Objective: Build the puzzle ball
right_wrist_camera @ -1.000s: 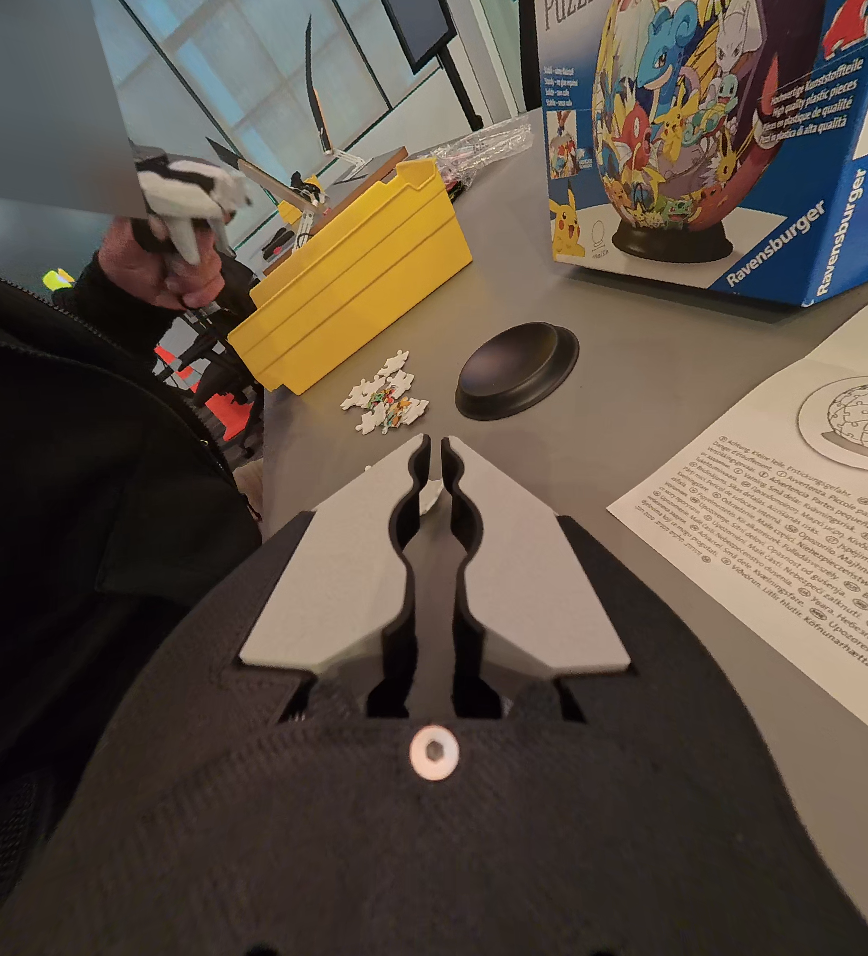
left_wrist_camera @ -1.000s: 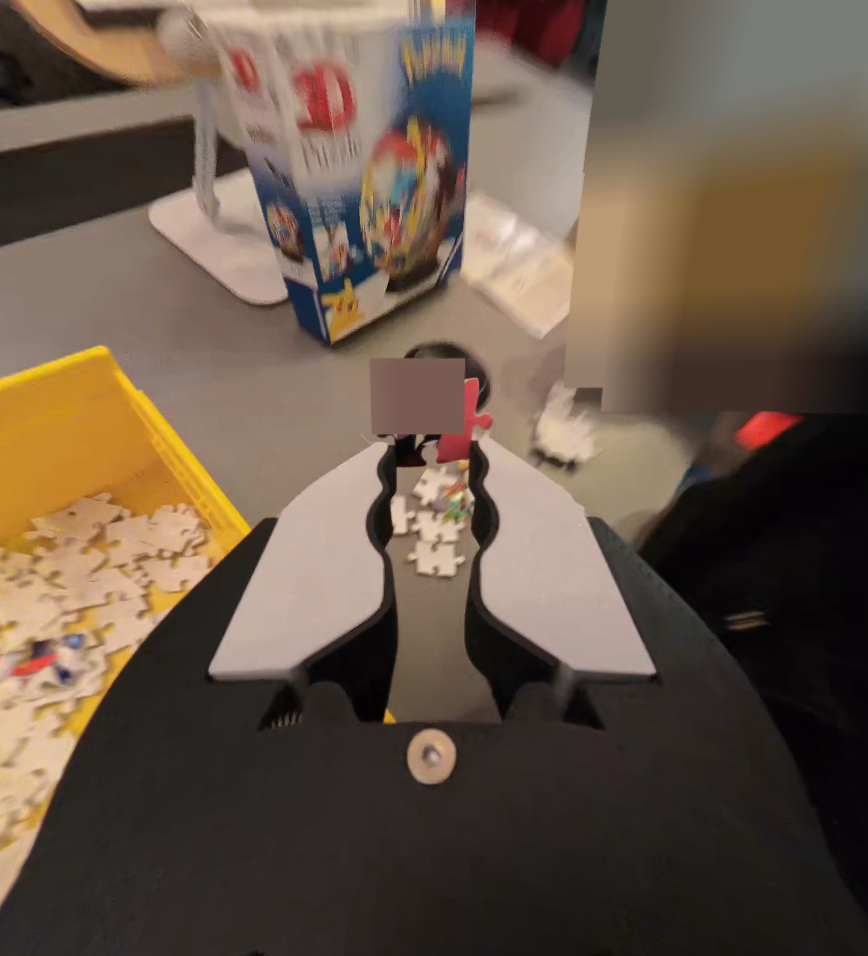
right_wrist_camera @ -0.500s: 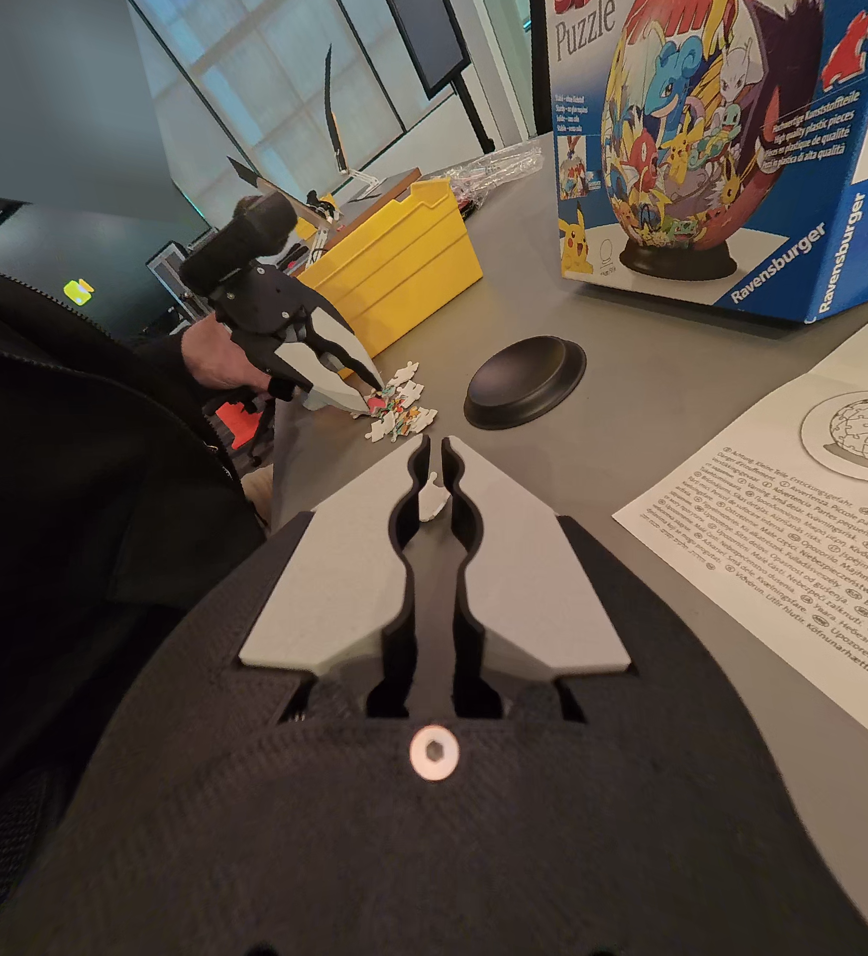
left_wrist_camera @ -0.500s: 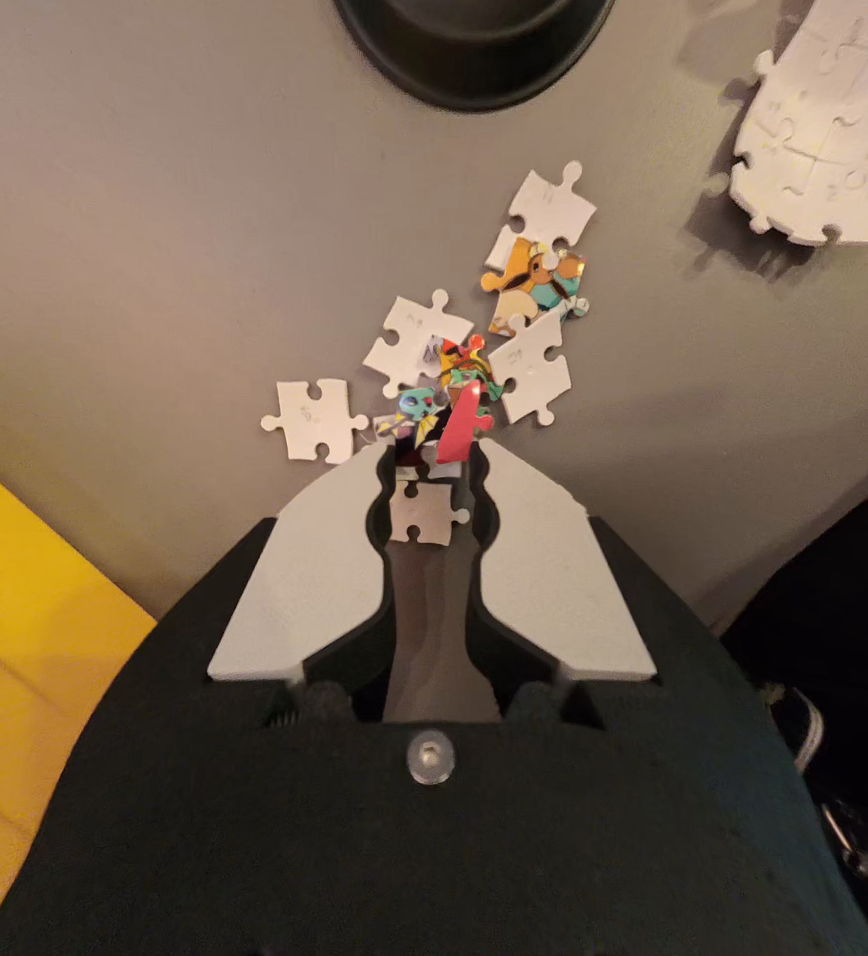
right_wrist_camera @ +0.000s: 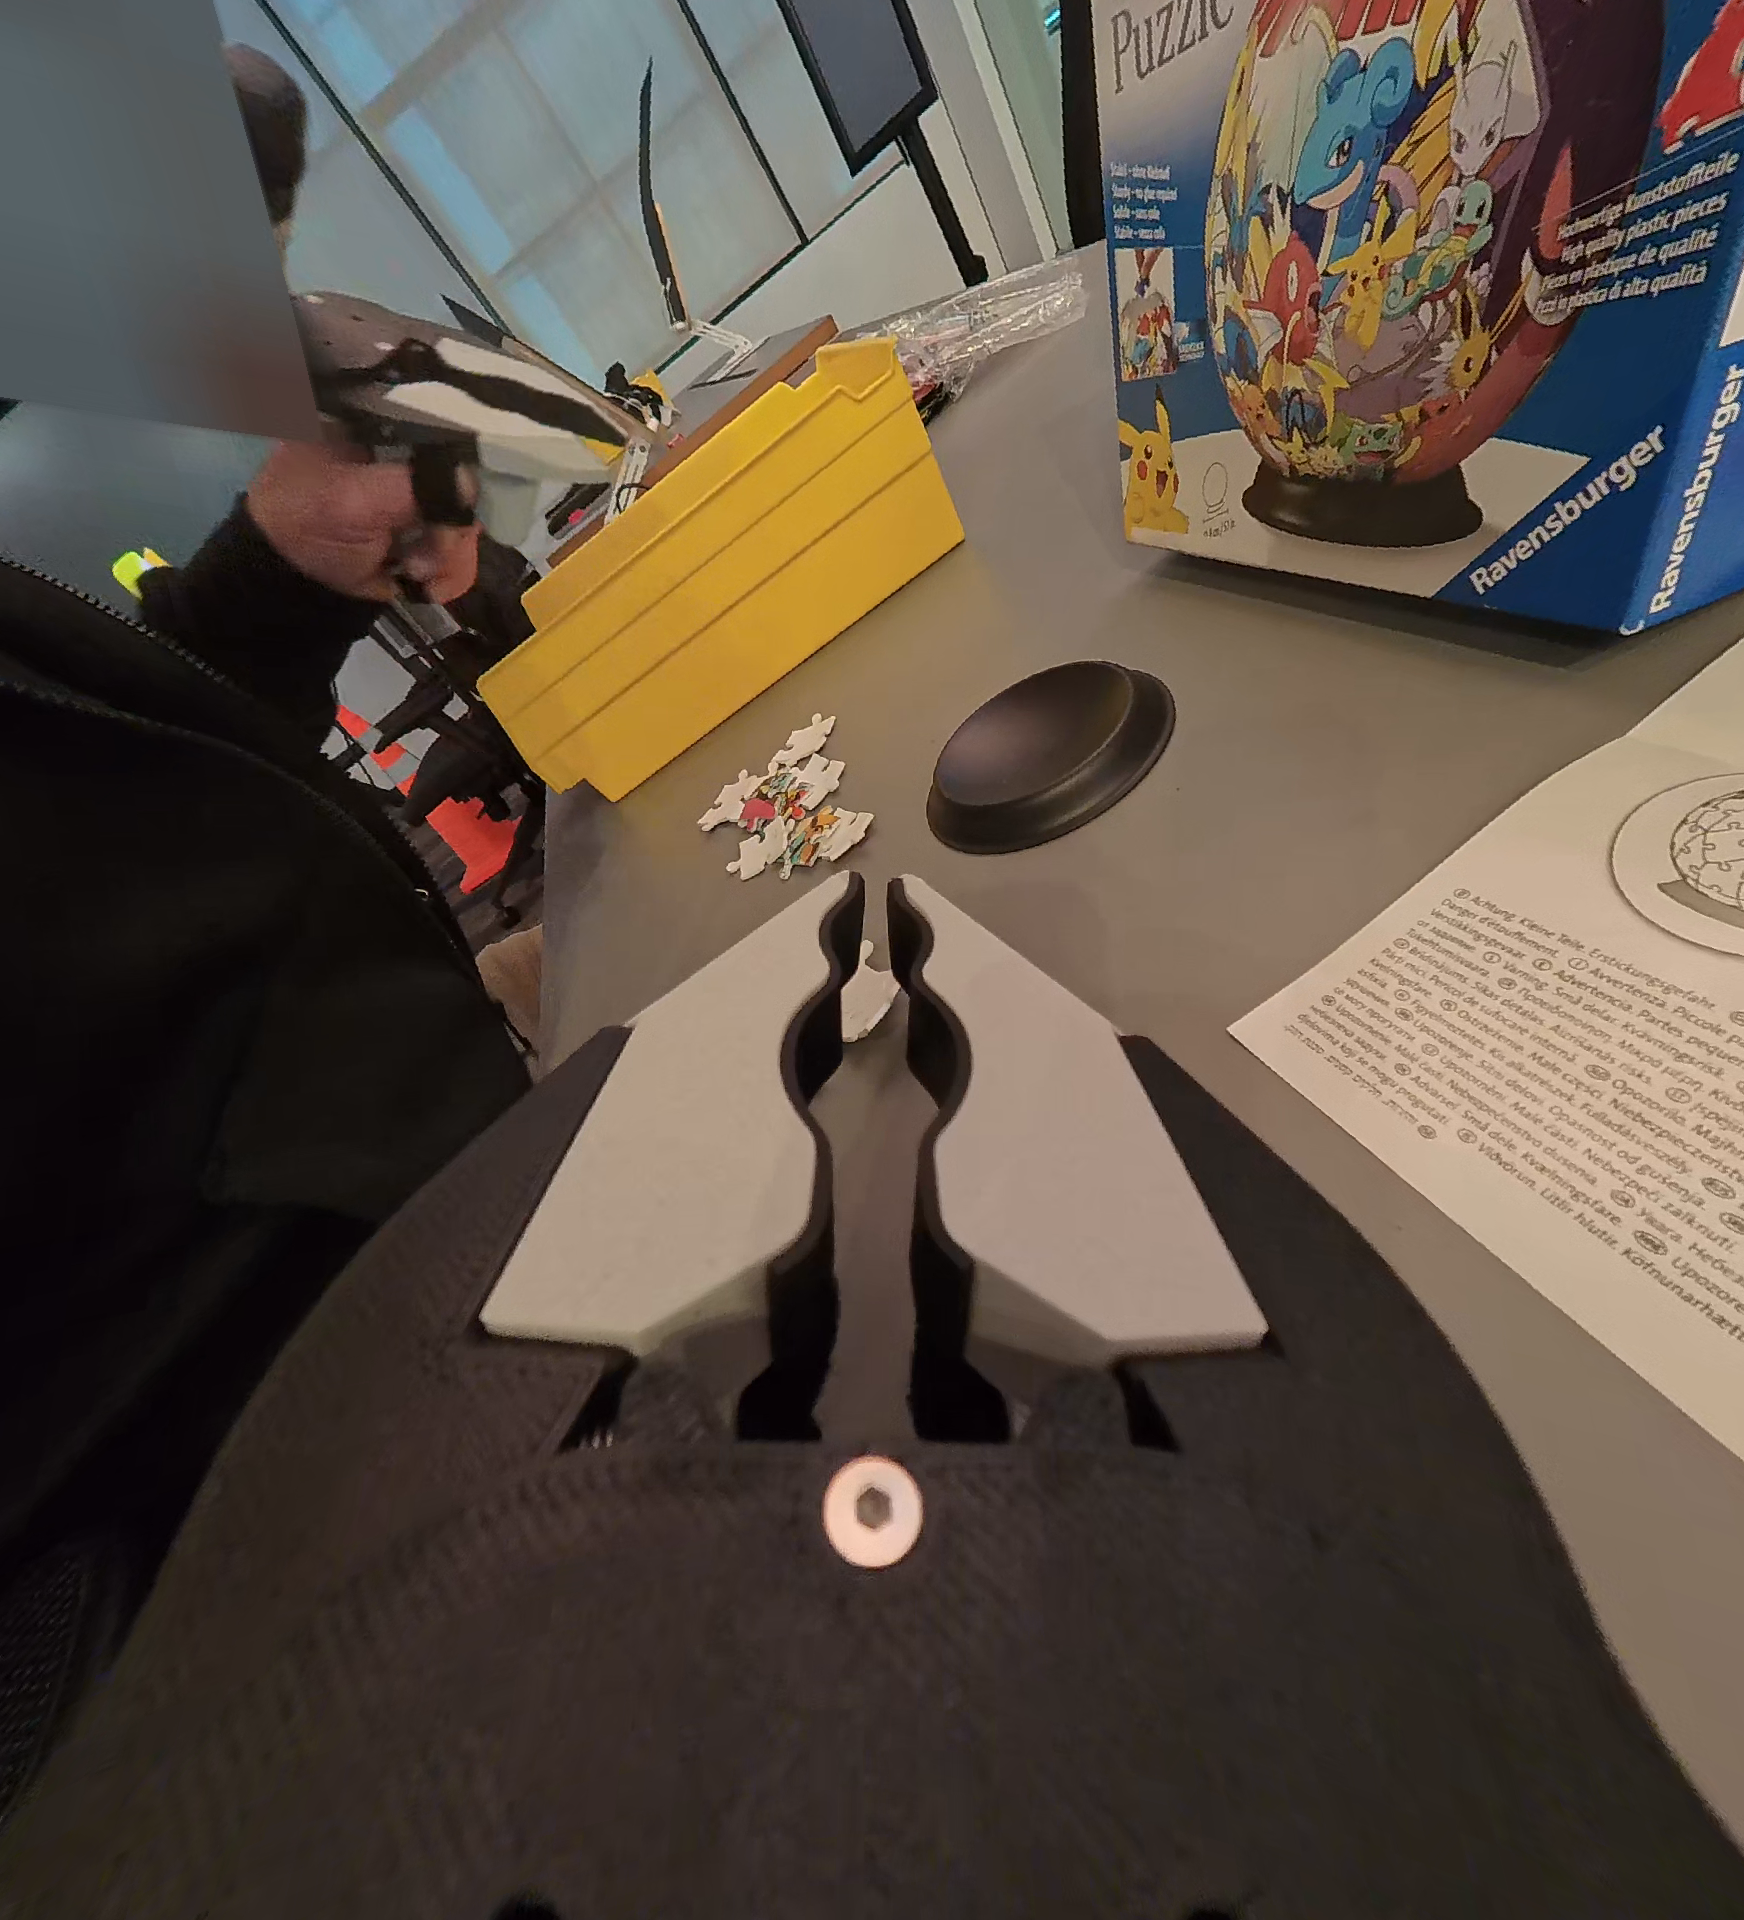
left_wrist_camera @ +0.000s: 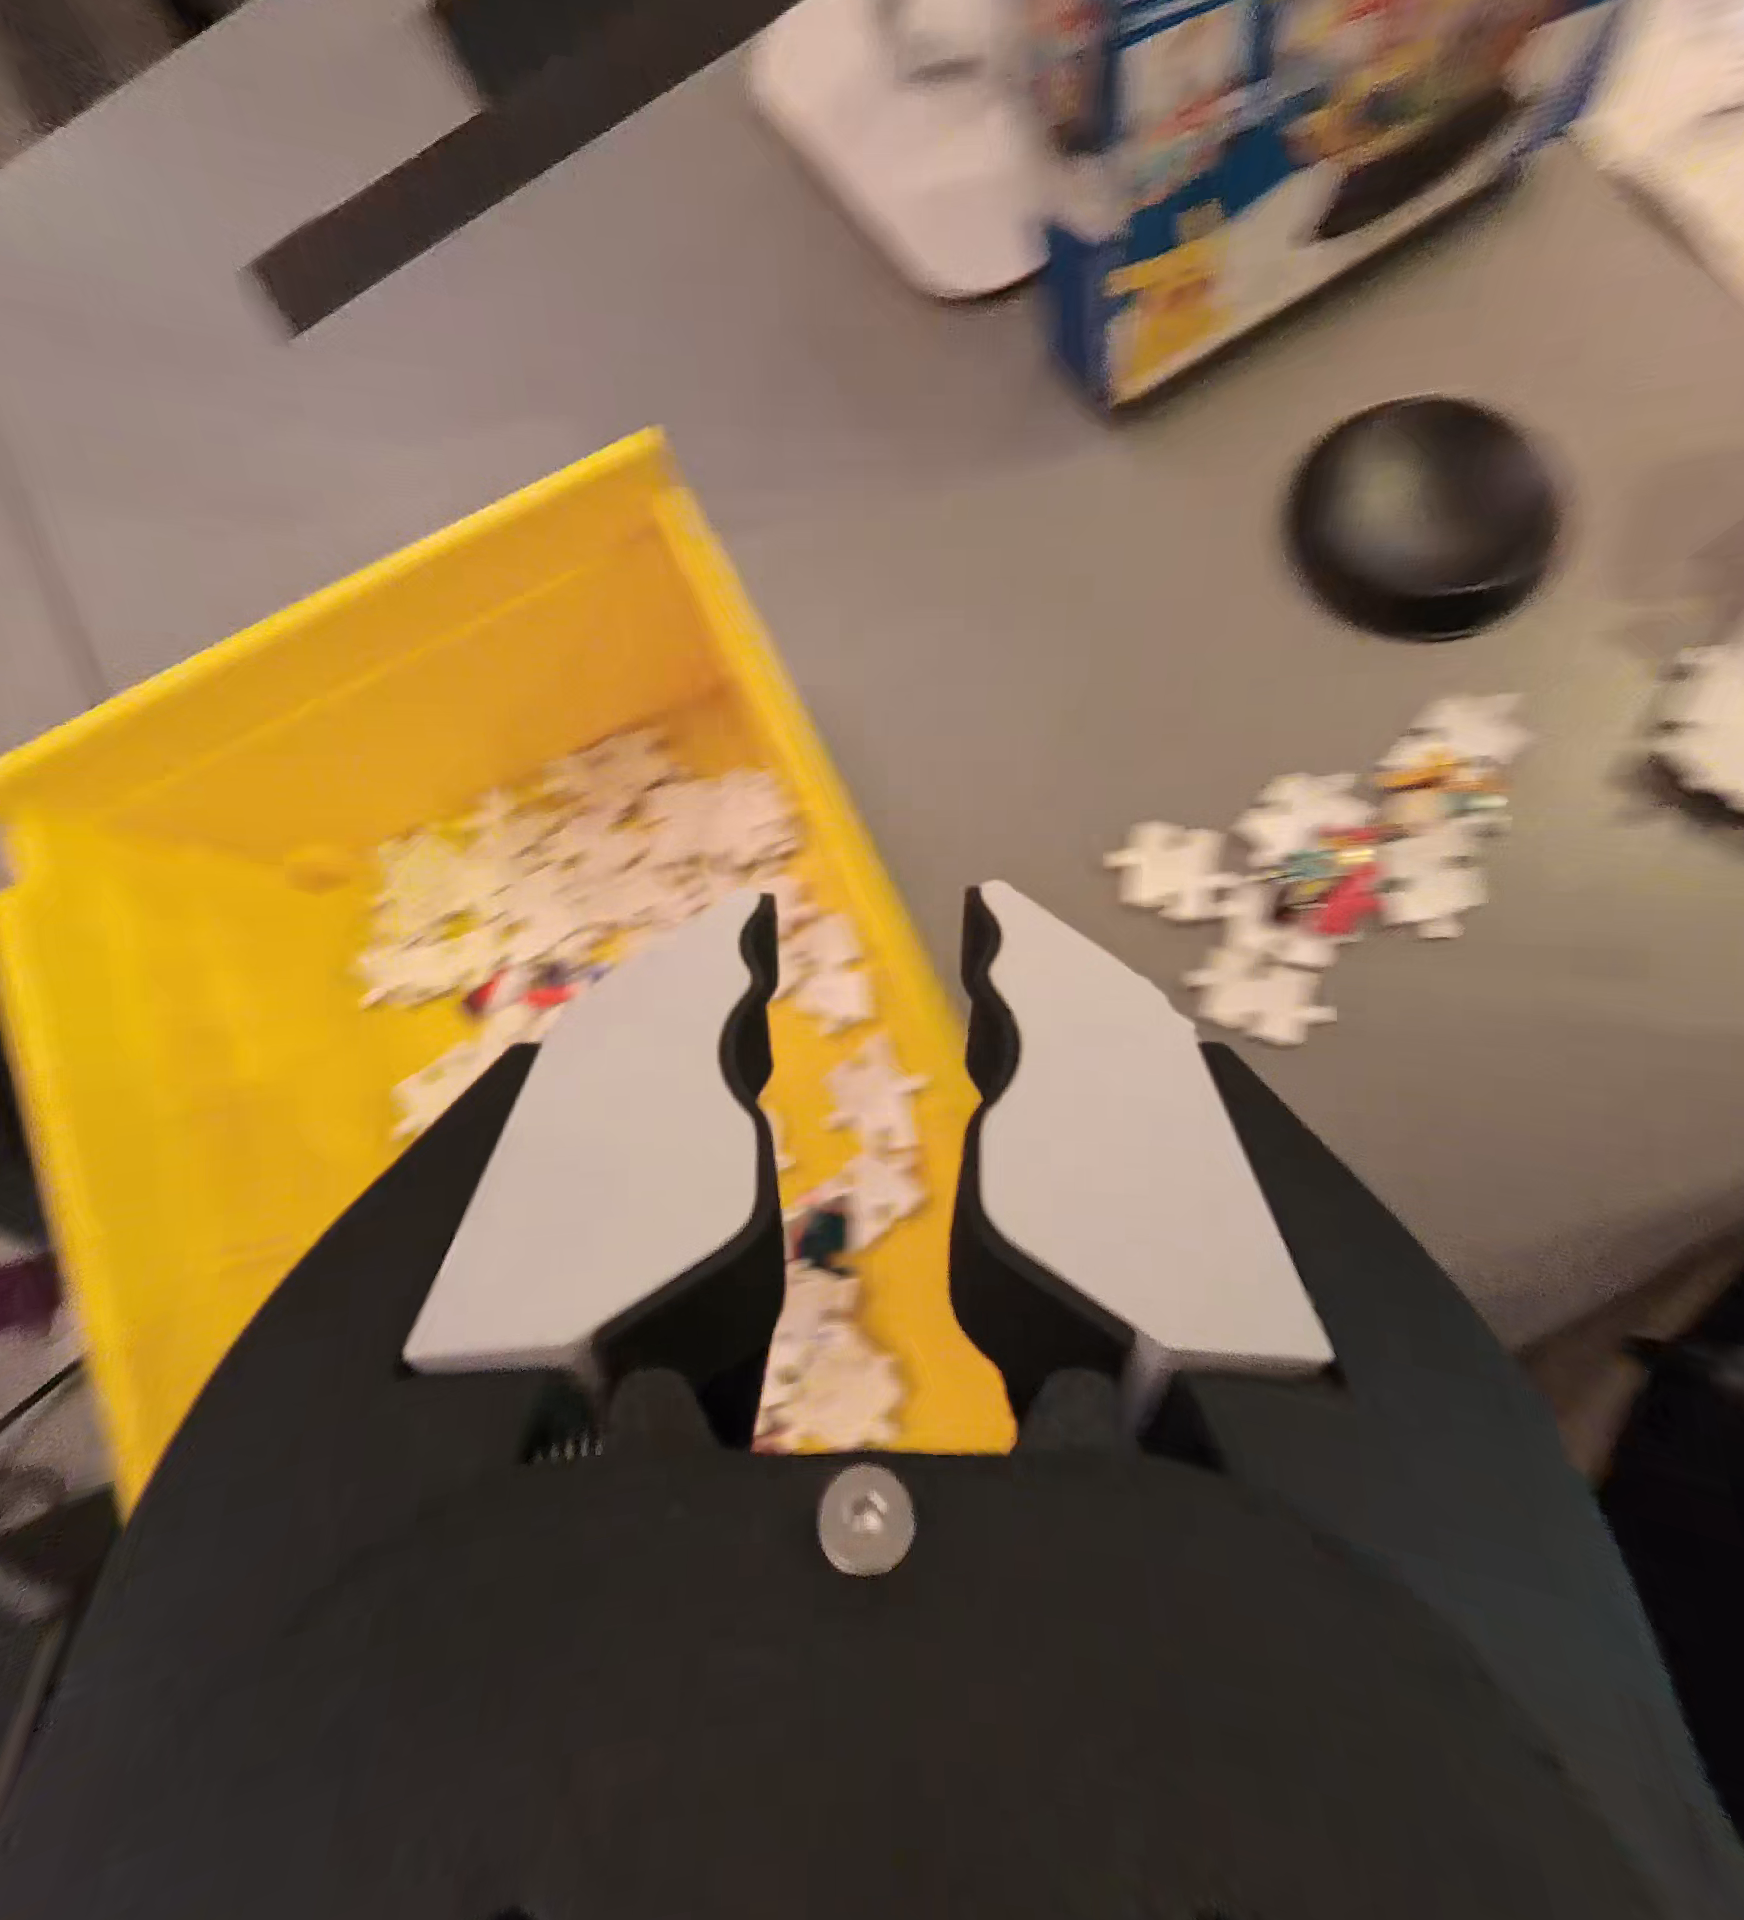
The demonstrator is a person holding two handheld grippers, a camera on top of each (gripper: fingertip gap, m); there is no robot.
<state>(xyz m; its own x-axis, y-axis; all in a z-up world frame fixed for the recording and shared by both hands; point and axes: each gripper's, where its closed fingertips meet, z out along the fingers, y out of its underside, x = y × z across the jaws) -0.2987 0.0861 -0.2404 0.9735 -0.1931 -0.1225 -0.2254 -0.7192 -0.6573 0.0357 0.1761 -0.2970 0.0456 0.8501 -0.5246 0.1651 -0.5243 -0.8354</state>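
The grey counter (right_wrist_camera: 1263, 707) carries a yellow plastic bin (left_wrist_camera: 224, 935) of loose white puzzle pieces (left_wrist_camera: 577, 862). Above the bin, the left gripper (left_wrist_camera: 868, 914) hangs with fingers spread, empty. Right of the bin, the right gripper (right_wrist_camera: 875, 896) pinches a white puzzle piece (right_wrist_camera: 866, 1000).

Loose puzzle pieces (right_wrist_camera: 787, 800), mostly white side up, clustered on the counter (right_wrist_camera: 1211, 665) between yellow bin (right_wrist_camera: 733, 582) and black stand (right_wrist_camera: 1050, 753)
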